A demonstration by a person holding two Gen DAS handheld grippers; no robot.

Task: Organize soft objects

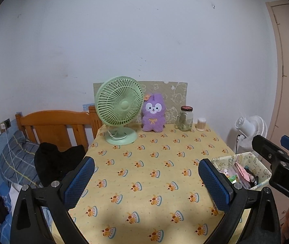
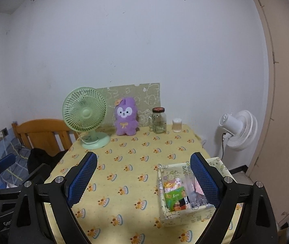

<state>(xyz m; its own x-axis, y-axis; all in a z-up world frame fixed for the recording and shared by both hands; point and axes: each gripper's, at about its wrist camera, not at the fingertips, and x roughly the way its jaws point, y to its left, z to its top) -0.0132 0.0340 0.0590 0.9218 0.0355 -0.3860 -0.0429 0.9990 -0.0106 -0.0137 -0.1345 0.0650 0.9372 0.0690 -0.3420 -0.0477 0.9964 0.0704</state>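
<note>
A purple plush bunny [image 1: 153,113] sits upright at the back of the table against a patterned board; it also shows in the right wrist view [image 2: 125,120]. A patterned fabric storage box [image 2: 185,213] holding small packets stands at the table's front right; it also shows in the left wrist view [image 1: 244,158]. My left gripper [image 1: 146,180] is open and empty above the front of the table. My right gripper [image 2: 143,180] is open and empty, its right finger over the box. The right gripper also shows in the left wrist view [image 1: 280,152].
The table has a yellow patterned cloth [image 1: 154,162]. A green desk fan [image 1: 120,107] stands back left, a glass jar [image 1: 185,119] and a small cotton-swab tub [image 1: 201,124] back right. A wooden bed headboard [image 1: 57,126] and dark clothes [image 1: 55,160] lie left. A white floor fan [image 2: 238,130] stands right.
</note>
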